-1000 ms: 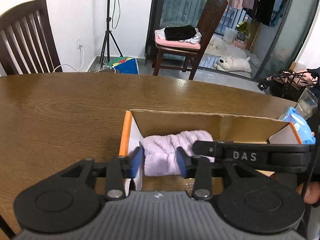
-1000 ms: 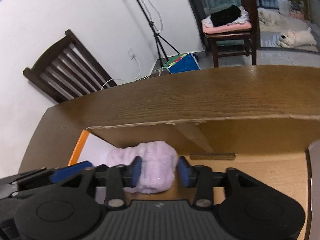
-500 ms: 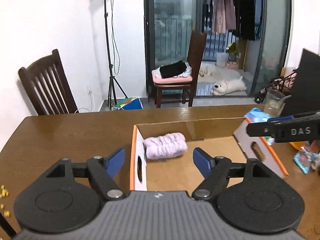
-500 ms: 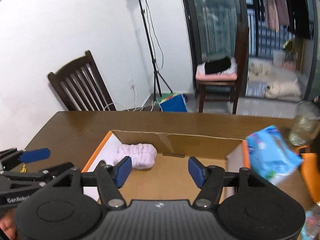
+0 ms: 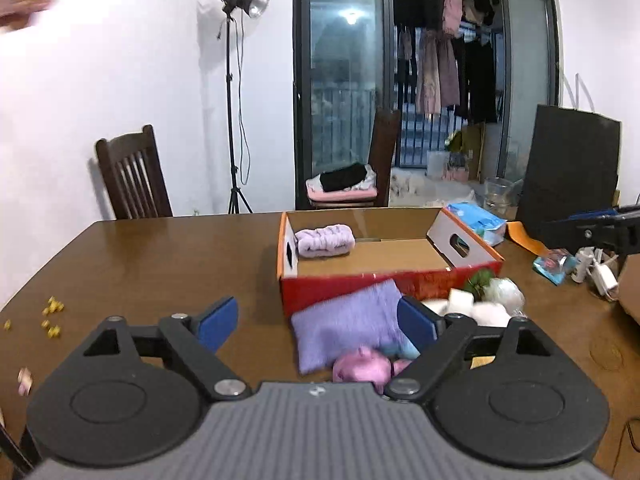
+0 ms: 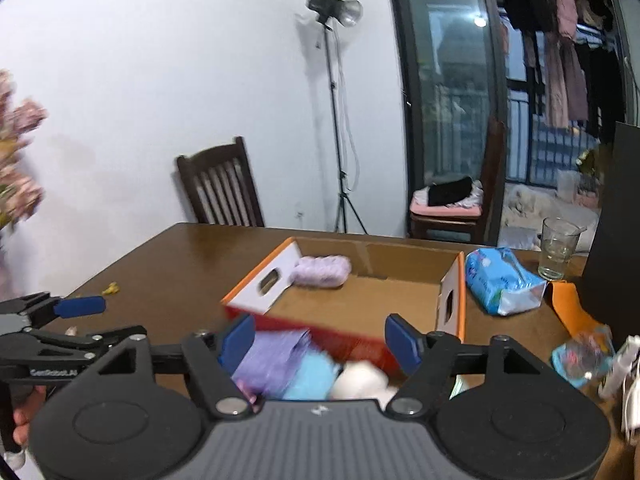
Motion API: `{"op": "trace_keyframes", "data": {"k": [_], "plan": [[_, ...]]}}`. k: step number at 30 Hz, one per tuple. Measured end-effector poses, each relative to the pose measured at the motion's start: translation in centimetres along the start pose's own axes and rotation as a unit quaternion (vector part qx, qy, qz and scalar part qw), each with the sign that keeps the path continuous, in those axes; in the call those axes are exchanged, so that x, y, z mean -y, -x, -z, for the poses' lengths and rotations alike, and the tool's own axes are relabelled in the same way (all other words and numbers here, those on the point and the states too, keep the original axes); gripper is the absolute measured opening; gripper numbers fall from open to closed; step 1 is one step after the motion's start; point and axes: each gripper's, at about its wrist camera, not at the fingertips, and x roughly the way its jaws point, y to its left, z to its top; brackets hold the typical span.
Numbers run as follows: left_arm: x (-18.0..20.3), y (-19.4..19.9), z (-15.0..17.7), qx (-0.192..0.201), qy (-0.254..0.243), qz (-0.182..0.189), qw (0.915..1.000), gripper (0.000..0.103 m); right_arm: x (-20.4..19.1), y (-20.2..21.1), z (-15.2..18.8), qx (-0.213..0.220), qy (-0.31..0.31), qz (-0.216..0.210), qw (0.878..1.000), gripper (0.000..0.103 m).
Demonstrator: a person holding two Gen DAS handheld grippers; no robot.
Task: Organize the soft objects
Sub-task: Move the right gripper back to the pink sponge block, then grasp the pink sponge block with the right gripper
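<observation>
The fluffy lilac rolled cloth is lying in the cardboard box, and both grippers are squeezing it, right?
Not quite. The fluffy lilac rolled cloth does lie in the cardboard box, but neither gripper squeezes it. The left gripper and right gripper are both open and empty, away from the cloth, as both wrist views show.

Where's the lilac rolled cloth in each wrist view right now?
Left wrist: lilac rolled cloth sits centre frame, in the cardboard box's far-left corner.
Right wrist: same cloth, centre frame, same far-left corner.
Shared landmark: light stand behind the table.
</observation>
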Motion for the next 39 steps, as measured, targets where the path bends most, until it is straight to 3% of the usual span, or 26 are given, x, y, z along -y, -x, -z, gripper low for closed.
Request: {"op": "trace_keyframes", "data": {"k": [5,10,15,21,28,33,35,37,39], "plan": [[-1.0,4.7,5.1,0.025,0.033,0.024,0.9988,0.096,-2.7,4.4,5.3,0.039,0.014,-0.005,0.999,0.078],[-0.5,8.2,9.6,0.04,0.04,0.008,0.9984,0.097,-4.6,7.0,11.2,0.061,0.023,-0.002,0.998,0.081],[0.4,11.1,13.8,0.037,0.04,0.024,0.9982,0.099,-6.4,8.3,16.9,0.067,0.066,0.053,0.994,0.083],[2.0,11.0,15.9,0.003,0.02,0.045,0.9988,0.099,-6.4,11.2,22.5,0.052,-0.018,0.058,0.997,0.084],[2.6,10.5,16.1,0.007,0.026,0.047,0.9985,0.099,-5.8,11.0,22.9,0.047,-0.016,0.073,0.996,0.083],[2.8,9.1,15.7,-0.004,0.033,0.054,0.998,0.098,-4.7,9.9,21.4,0.052,-0.007,0.069,0.996,0.082],[3.2,8.0,15.3,-0.019,0.047,0.08,0.9955,0.086,-3.6,8.9,20.4,0.055,-0.007,0.059,0.997,0.082],[4.0,6.6,14.8,-0.039,0.062,0.11,0.9912,0.075,-2.2,7.2,19.4,0.048,-0.023,0.043,0.998,0.074],[5.0,5.2,14.4,-0.052,0.074,0.14,0.986,0.07,-0.9,5.3,18.4,0.035,-0.036,0.03,0.998,0.064]]}}
